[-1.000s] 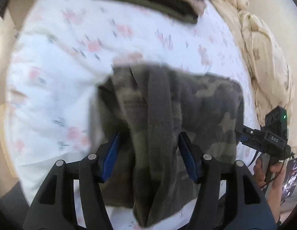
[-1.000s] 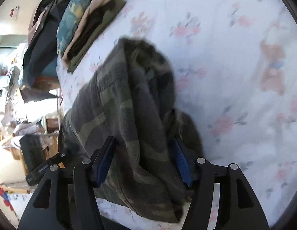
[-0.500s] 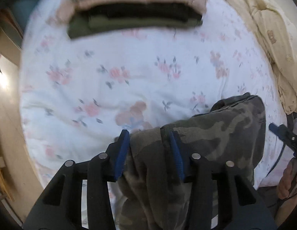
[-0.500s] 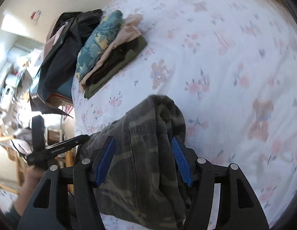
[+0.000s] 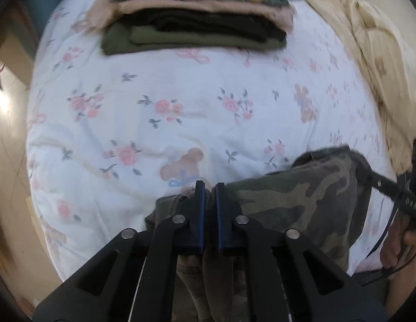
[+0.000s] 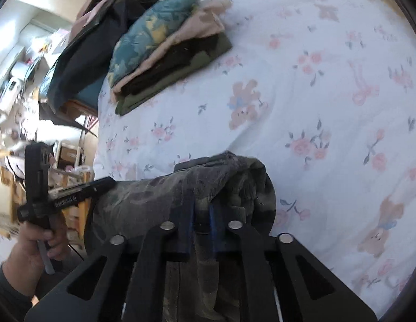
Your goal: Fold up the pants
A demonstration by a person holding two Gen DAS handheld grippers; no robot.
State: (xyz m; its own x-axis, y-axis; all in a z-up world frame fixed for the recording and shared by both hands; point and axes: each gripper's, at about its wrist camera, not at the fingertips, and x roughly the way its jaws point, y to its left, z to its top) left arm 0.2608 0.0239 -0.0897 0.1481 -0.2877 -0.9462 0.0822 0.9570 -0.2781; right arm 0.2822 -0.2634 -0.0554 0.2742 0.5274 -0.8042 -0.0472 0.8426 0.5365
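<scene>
The camouflage pants lie bunched at the near edge of the flowered bed sheet. My left gripper points steeply down, its jaws closing to a thin gap with a fold of the pants' left end pinched between the blue pads. In the right wrist view the pants hang as a roll across the front. There my right gripper has its jaws closing on a ridge of the fabric at the right end, with the pads pressing it. A person's hand holds the left tool's grip.
A stack of folded clothes sits at the far side of the sheet, topped by a teal patterned piece. A cream quilt lies bunched on the right. Dark garments and room clutter stand beyond the bed's left edge.
Both grippers went from wide open around the pants to closed on the fabric. The views swung up and forward, so the folded stack looks nearer.
</scene>
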